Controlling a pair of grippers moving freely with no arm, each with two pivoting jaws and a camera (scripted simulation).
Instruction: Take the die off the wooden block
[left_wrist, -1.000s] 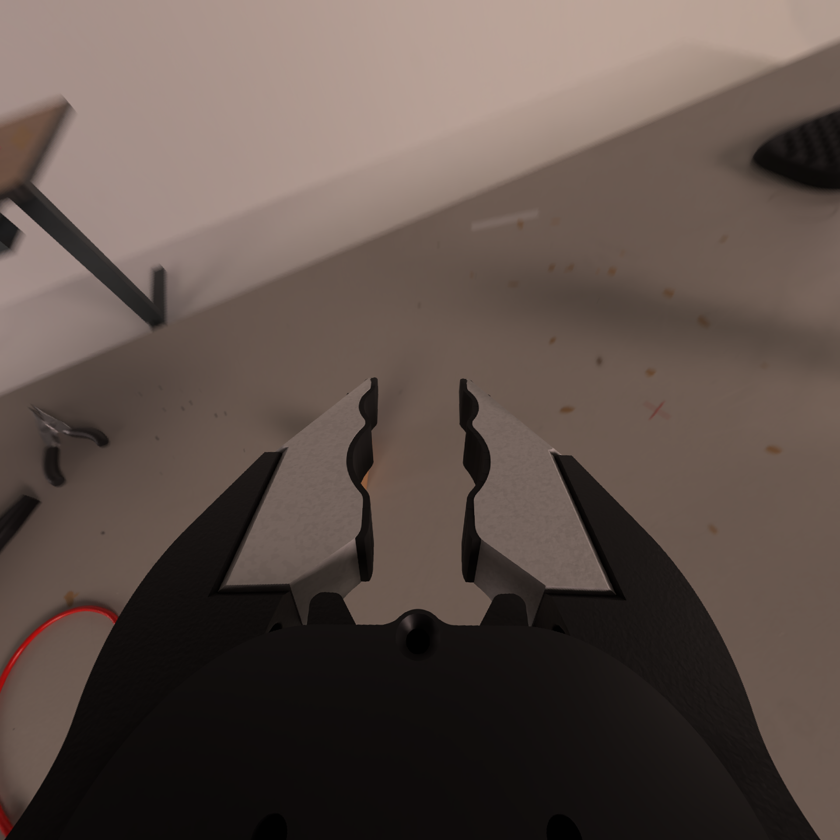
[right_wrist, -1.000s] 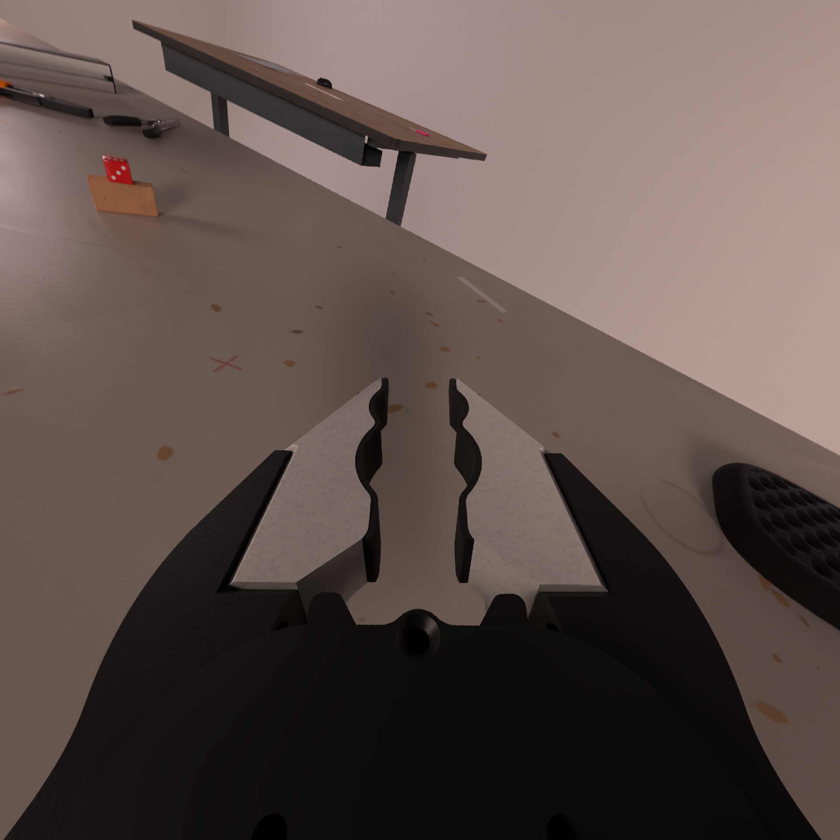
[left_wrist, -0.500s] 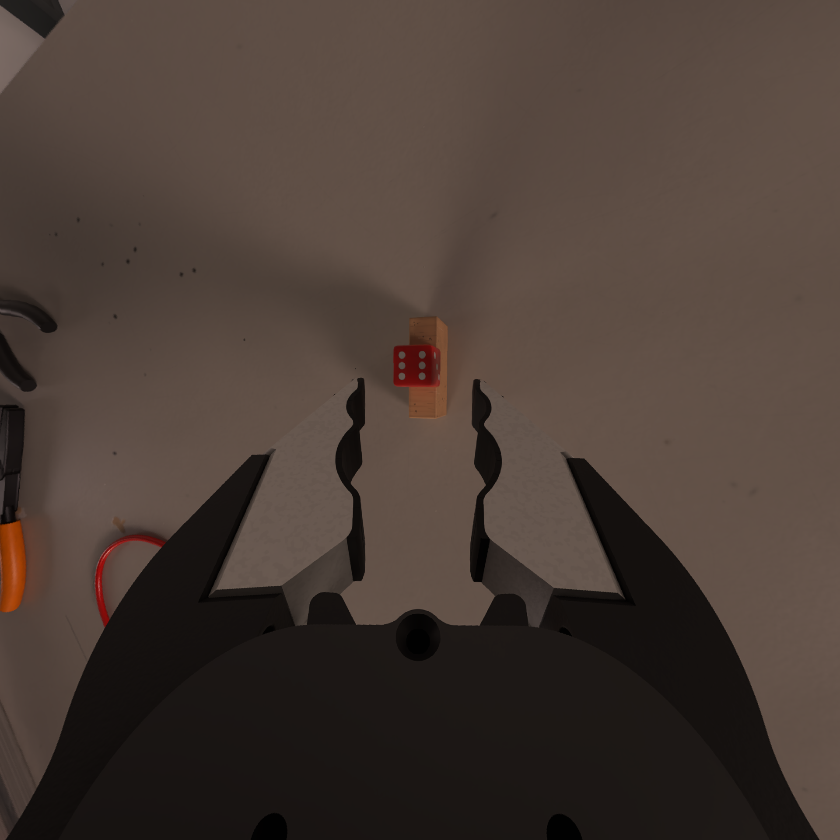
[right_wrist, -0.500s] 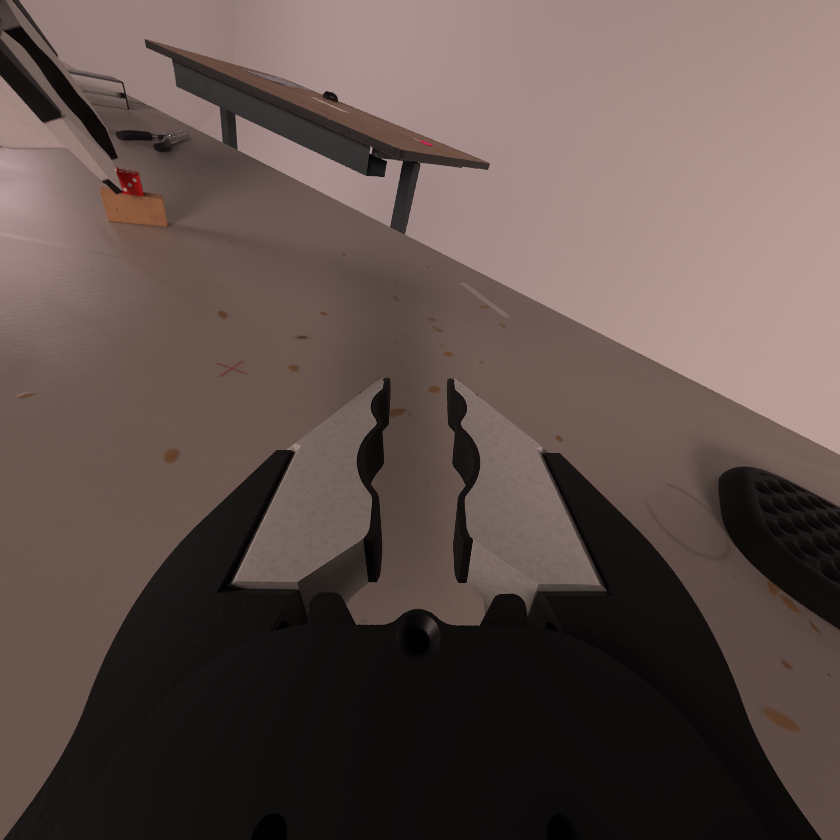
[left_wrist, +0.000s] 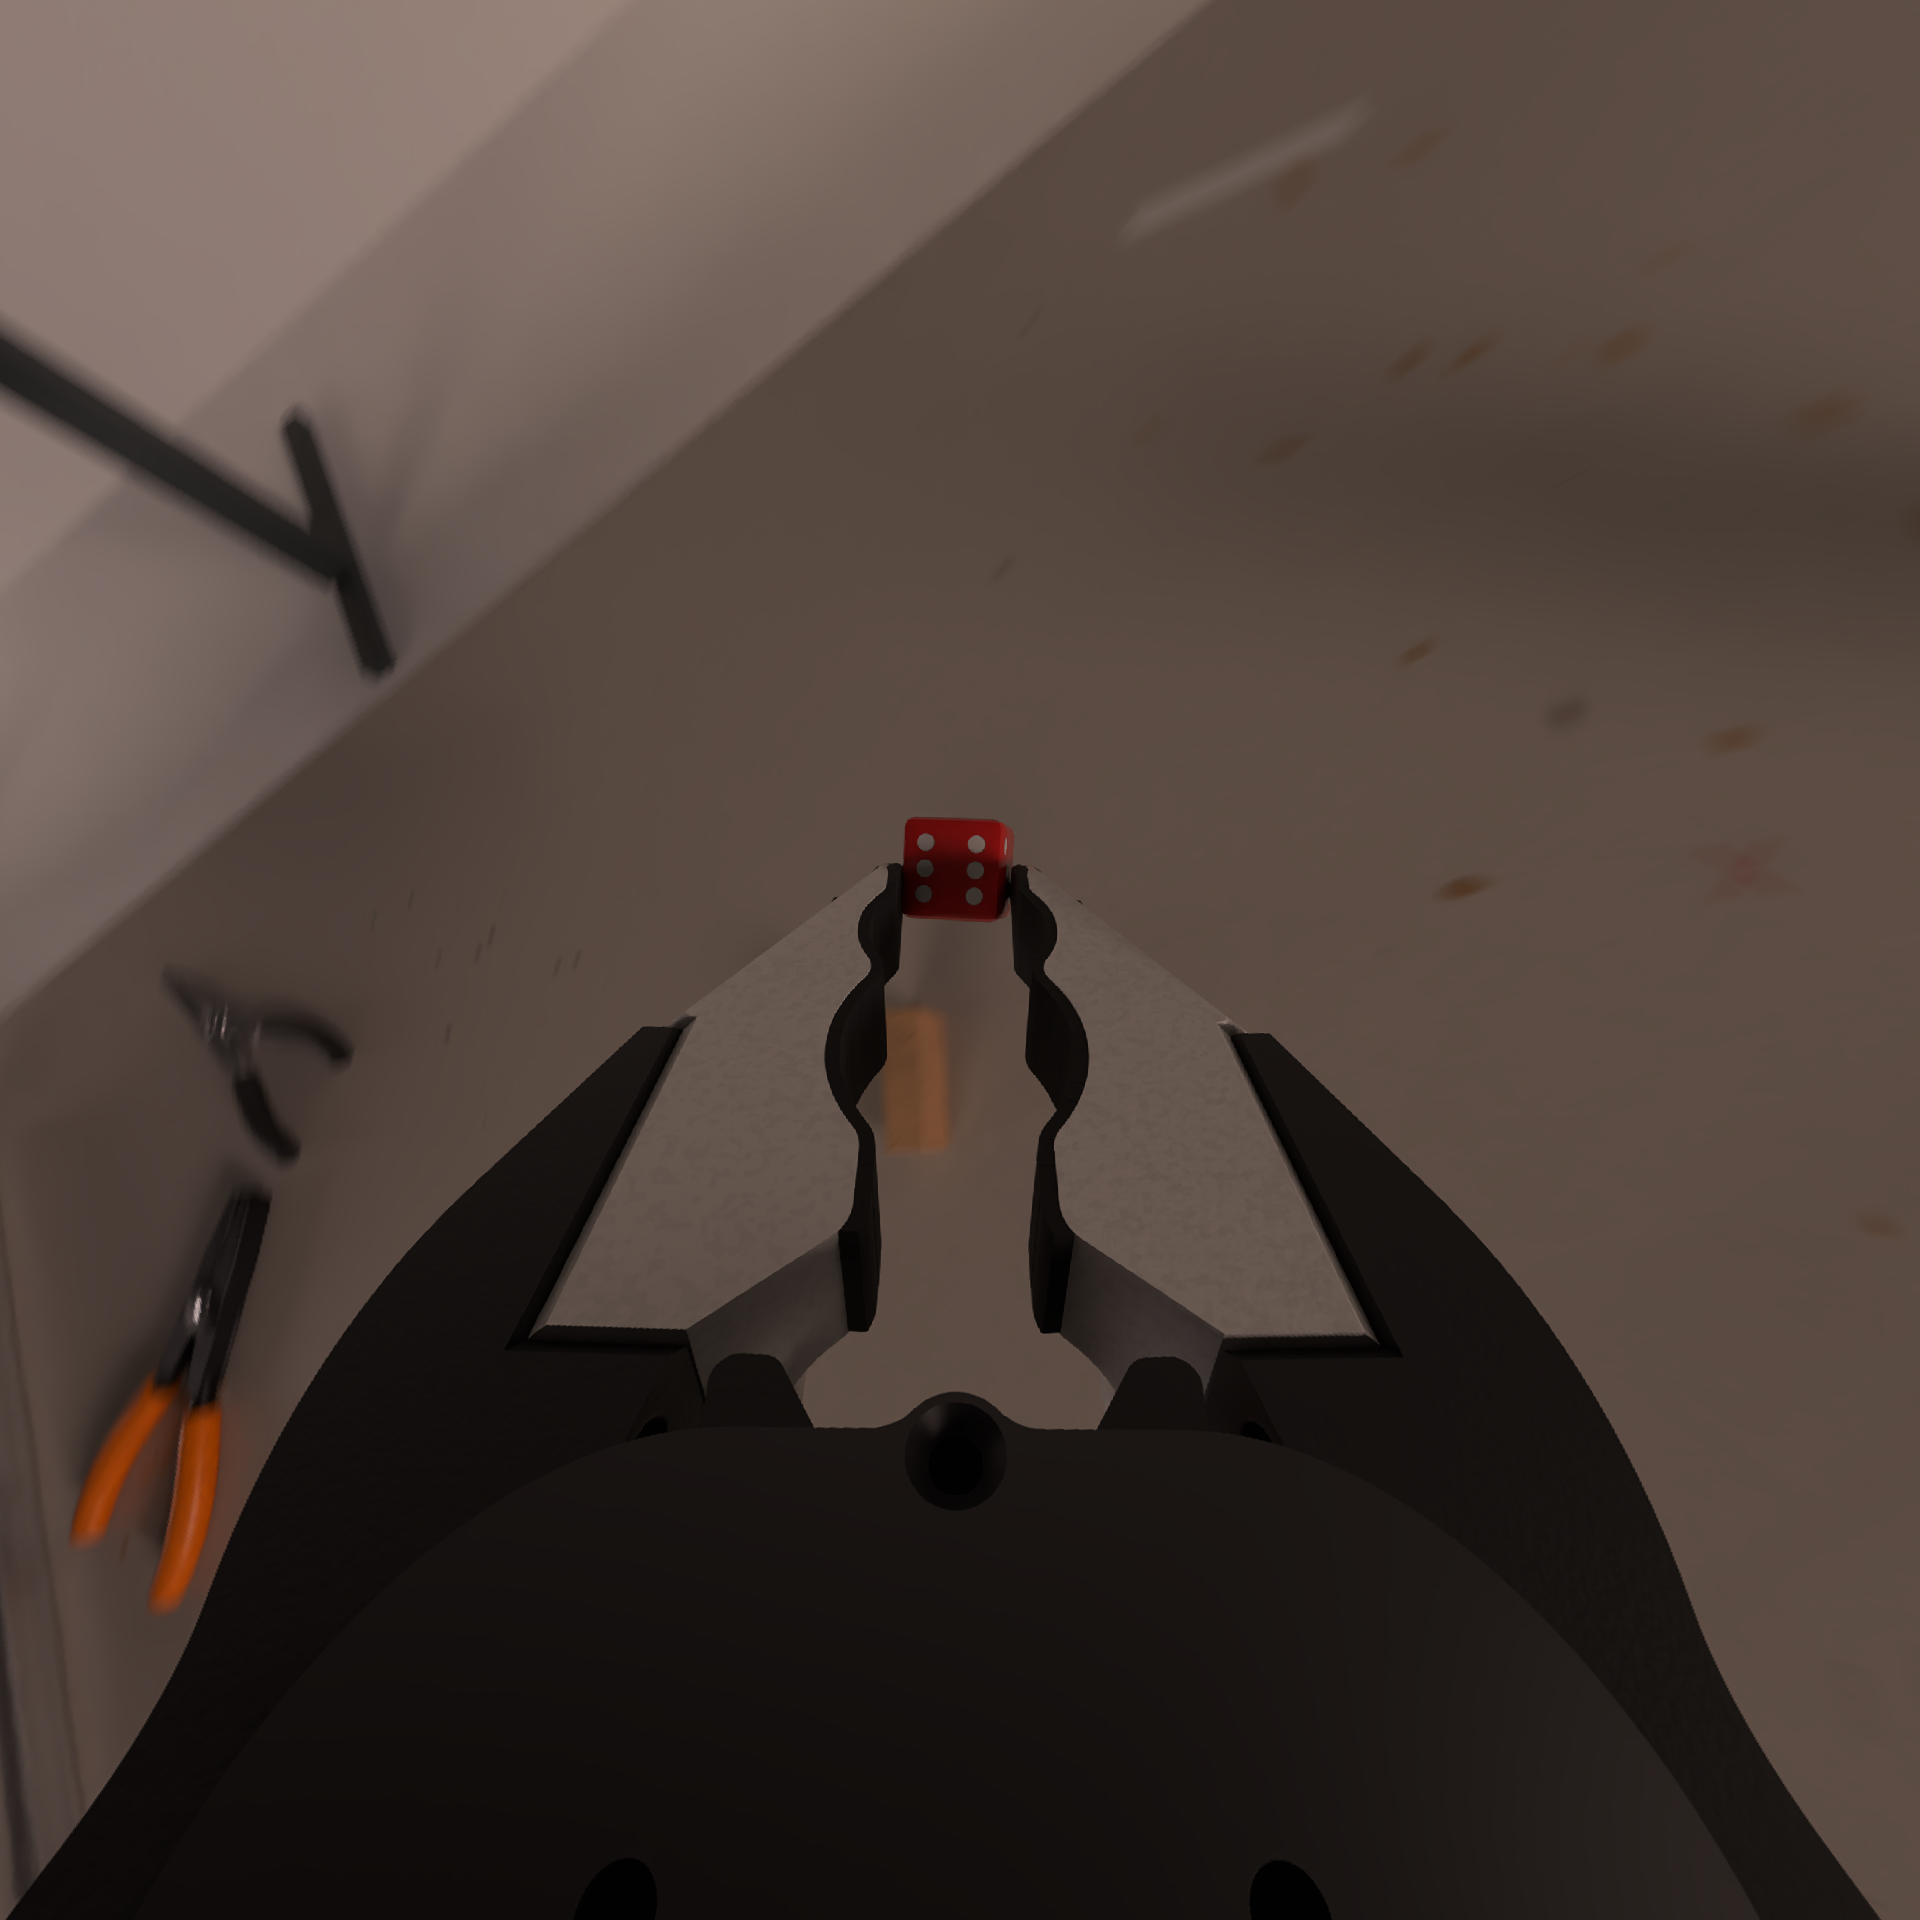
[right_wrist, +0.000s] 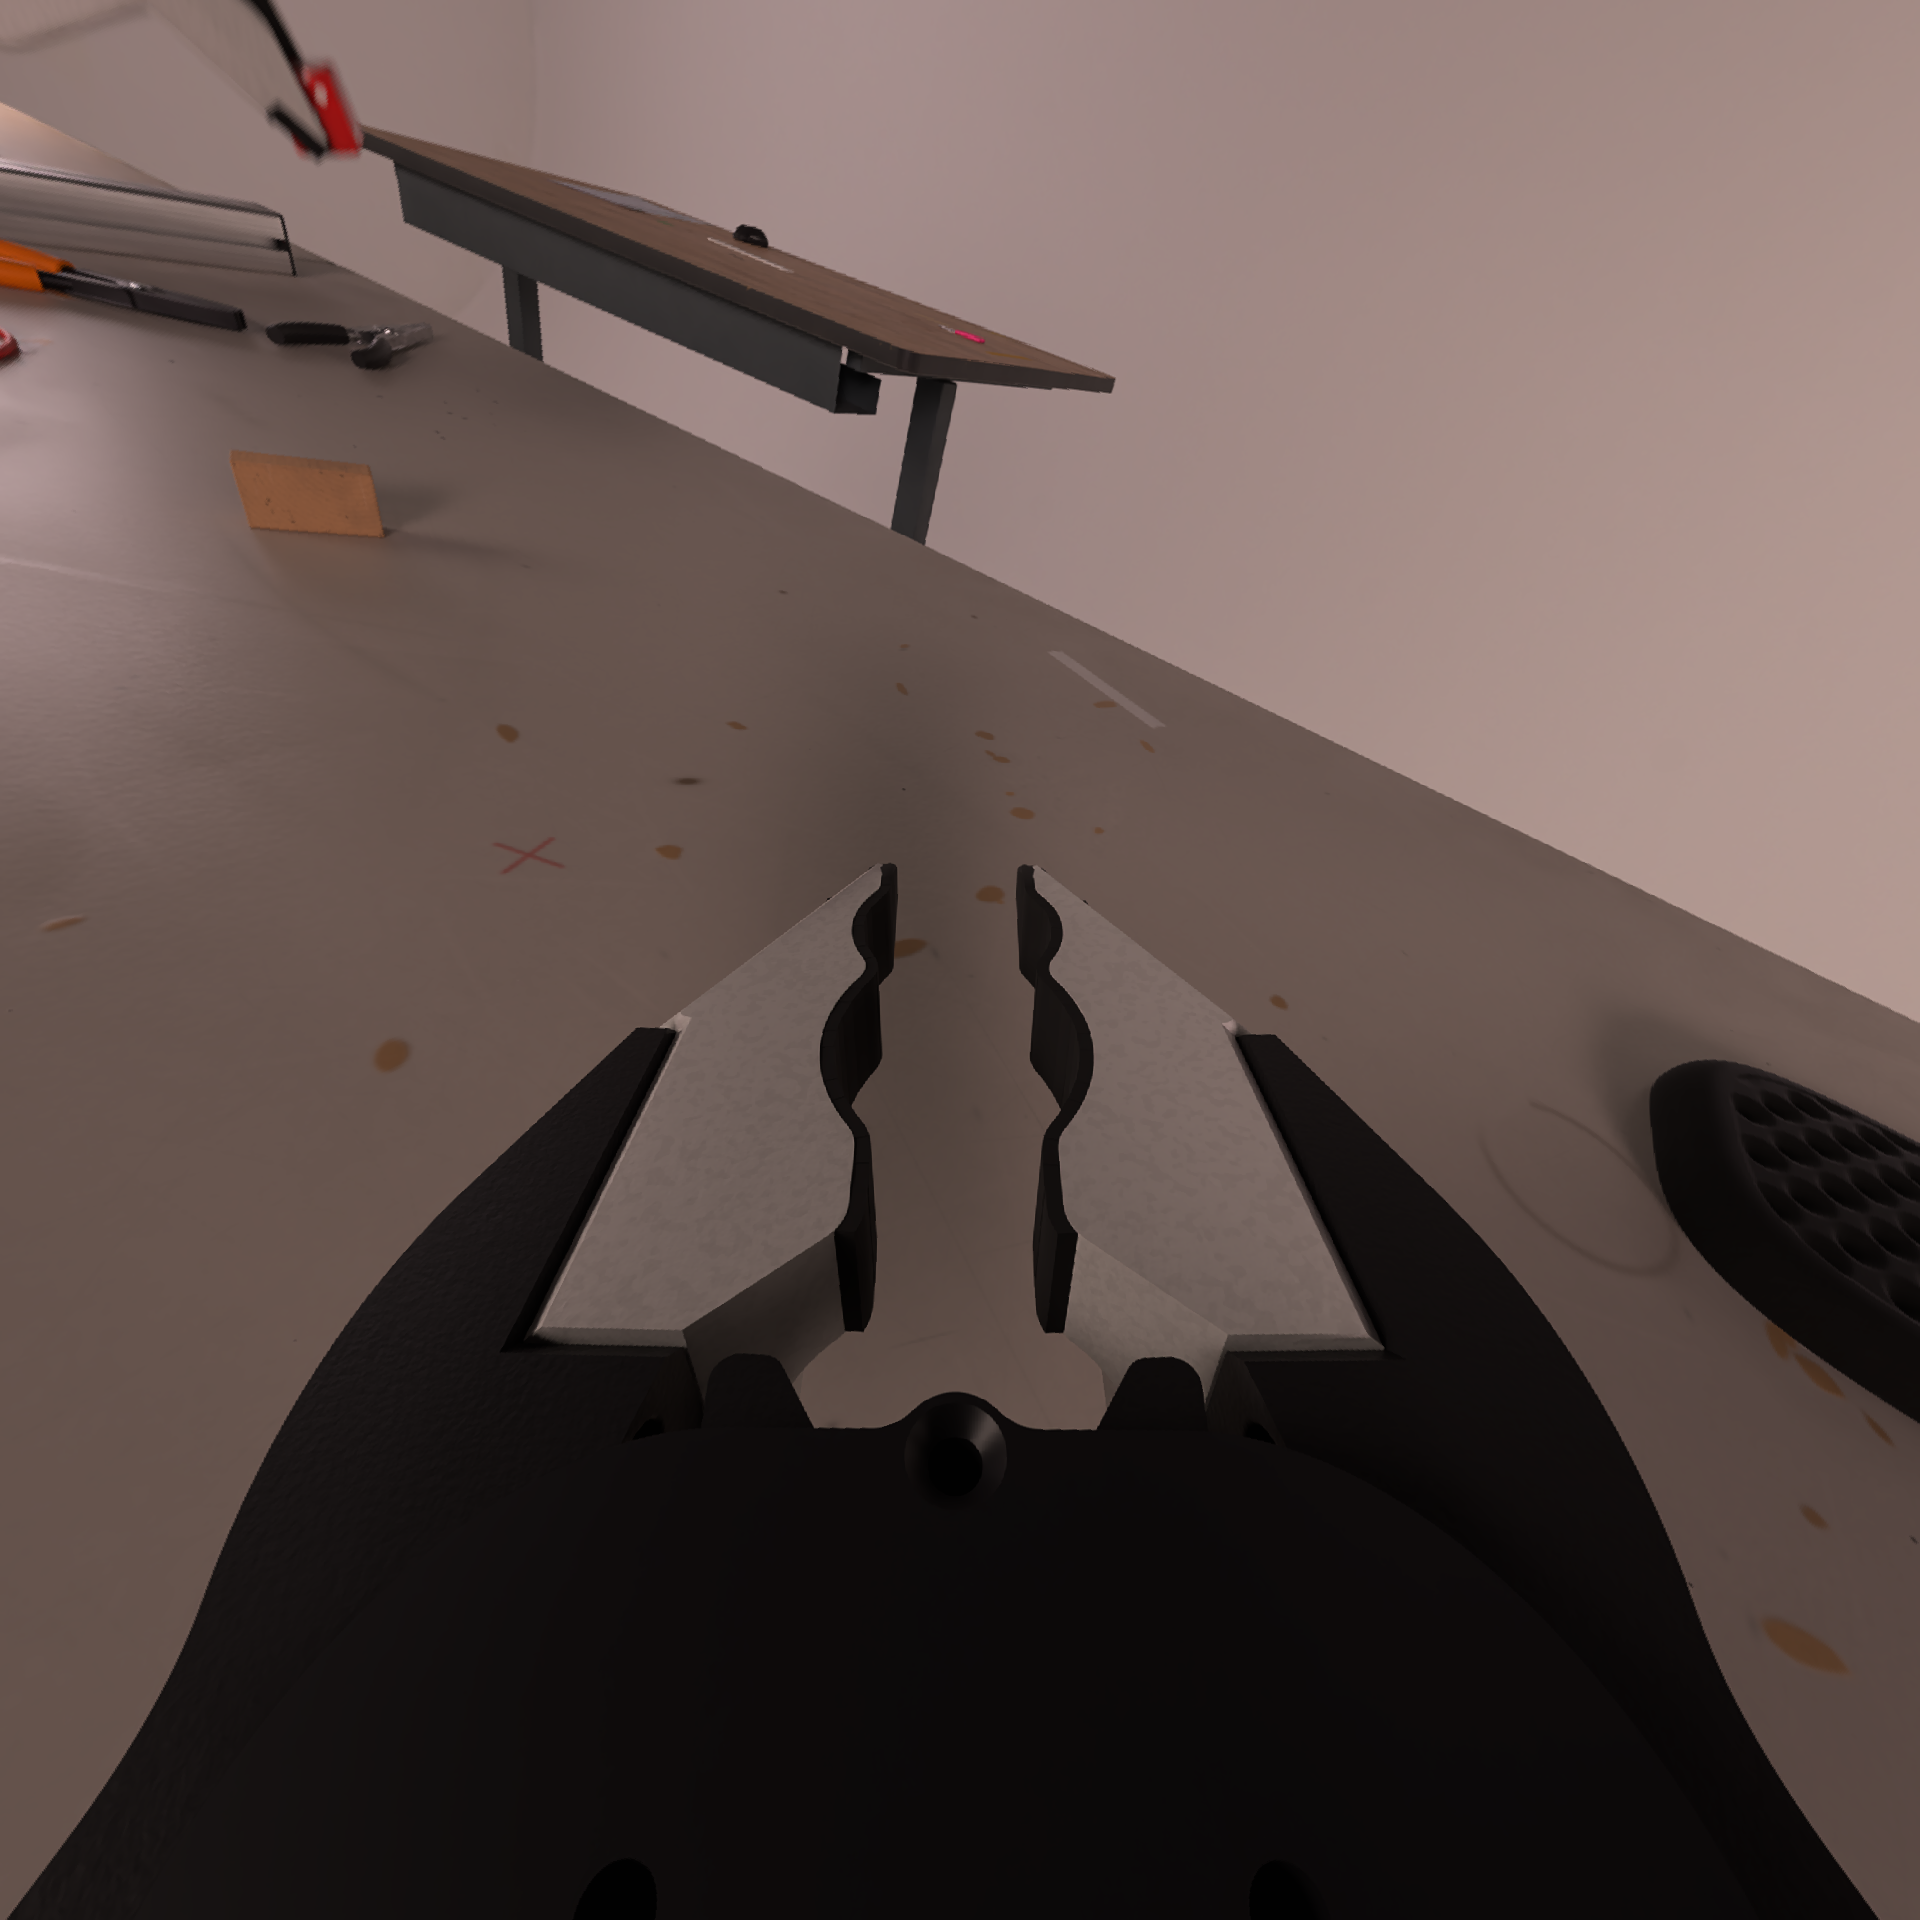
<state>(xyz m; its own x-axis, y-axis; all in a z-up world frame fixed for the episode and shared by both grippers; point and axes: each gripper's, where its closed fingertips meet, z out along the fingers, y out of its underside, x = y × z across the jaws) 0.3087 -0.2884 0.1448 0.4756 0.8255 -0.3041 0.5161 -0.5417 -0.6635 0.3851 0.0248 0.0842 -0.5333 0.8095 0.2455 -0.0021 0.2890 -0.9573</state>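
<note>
My left gripper (left_wrist: 956, 883) is shut on the red die (left_wrist: 956, 868), pinched at the fingertips and held well above the table. The wooden block (left_wrist: 914, 1081) lies below it on the table, seen blurred between the fingers, with nothing on it. In the right wrist view the block (right_wrist: 309, 491) sits bare at the far left, and the die (right_wrist: 327, 109) hangs high above it in the left gripper's tips. My right gripper (right_wrist: 956, 894) is open and empty, low over the table.
Orange-handled pliers (left_wrist: 166, 1434) and black pliers (left_wrist: 255, 1049) lie at the left. A black perforated pad (right_wrist: 1797, 1195) lies to the right of my right gripper. A second desk (right_wrist: 727, 291) stands beyond the table edge. A metal ruler (right_wrist: 145, 213) lies far left.
My left gripper closed on the die and lifted it off the block, which now lies bare. The right gripper has barely moved.
</note>
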